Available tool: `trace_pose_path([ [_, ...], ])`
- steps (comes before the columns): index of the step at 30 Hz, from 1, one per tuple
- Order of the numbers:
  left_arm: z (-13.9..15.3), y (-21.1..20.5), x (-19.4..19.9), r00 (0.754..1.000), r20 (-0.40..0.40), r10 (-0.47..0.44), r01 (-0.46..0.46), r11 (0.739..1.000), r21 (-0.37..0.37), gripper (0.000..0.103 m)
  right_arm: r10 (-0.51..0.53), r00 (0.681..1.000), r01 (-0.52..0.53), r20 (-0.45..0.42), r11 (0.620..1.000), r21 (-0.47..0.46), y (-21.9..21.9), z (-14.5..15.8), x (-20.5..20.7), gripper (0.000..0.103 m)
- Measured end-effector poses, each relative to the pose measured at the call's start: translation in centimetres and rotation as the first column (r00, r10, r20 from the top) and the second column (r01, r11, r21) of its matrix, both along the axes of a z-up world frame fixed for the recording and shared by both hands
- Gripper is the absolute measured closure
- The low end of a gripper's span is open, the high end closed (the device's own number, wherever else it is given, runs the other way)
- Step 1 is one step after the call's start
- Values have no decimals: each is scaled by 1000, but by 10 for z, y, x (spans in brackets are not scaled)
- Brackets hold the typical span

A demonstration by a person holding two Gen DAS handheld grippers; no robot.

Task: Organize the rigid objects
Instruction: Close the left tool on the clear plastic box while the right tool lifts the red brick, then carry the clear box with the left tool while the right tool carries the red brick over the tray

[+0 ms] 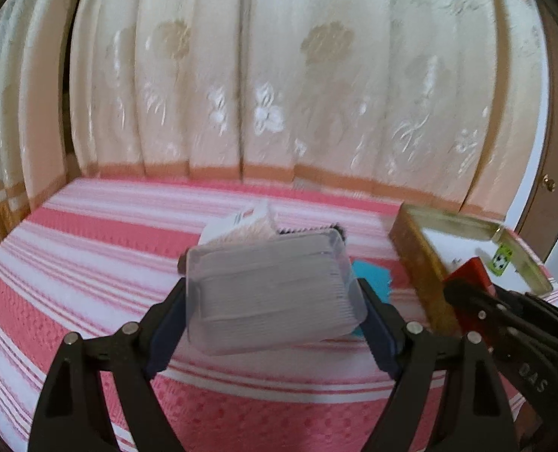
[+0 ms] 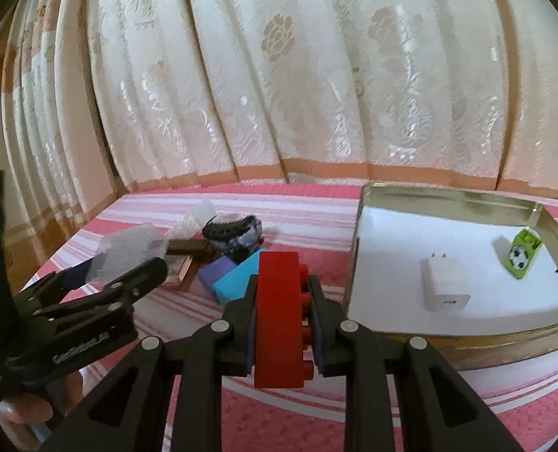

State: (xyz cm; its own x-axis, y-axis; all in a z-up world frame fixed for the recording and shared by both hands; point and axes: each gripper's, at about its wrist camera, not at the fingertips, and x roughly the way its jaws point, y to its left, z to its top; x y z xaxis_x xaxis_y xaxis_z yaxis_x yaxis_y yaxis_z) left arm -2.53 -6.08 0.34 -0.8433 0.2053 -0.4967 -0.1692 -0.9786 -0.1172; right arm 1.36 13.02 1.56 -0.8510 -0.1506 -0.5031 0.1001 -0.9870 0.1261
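A cream curtain with a woven flower pattern hangs behind a surface covered by a pink and white striped cloth. At the right on the cloth stands a wide, shallow golden tin with a white floor. Inside it lie a white USB charger and a small green item with a football picture, well apart from each other.

The left gripper holds a clear plastic box between its pads, tilted and lifted off the cloth. The right gripper is clamped on a red building brick, held upright on its edge just beside the tin's near left corner.

Behind the brick, a light blue block and a purple block touch each other on the cloth. Near them lie a small copper-framed item and a dark, spiky object; what this one is cannot be told.
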Motion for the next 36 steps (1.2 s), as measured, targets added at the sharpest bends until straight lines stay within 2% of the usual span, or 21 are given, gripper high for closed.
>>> trace_pose_path([
  [6, 6, 8, 5, 999, -47, -26, 27, 1000, 16, 19, -40, 997, 42, -59, 998, 36, 9, 8, 4, 78],
  [12, 7, 14, 5, 999, -44, -13, 16, 998, 59, 19, -60, 996, 60, -61, 998, 10, 25, 11, 2, 78],
  [17, 9, 26, 9, 998, -57, -21, 26, 996, 87, 19, -76, 995, 78, -70, 997, 25, 39, 10, 3, 78],
  [36, 18, 106, 16, 989, -100, -109, 116, 991, 61, 19, -184, 978, 188, -95, 981, 36, 117, 10, 5, 78],
])
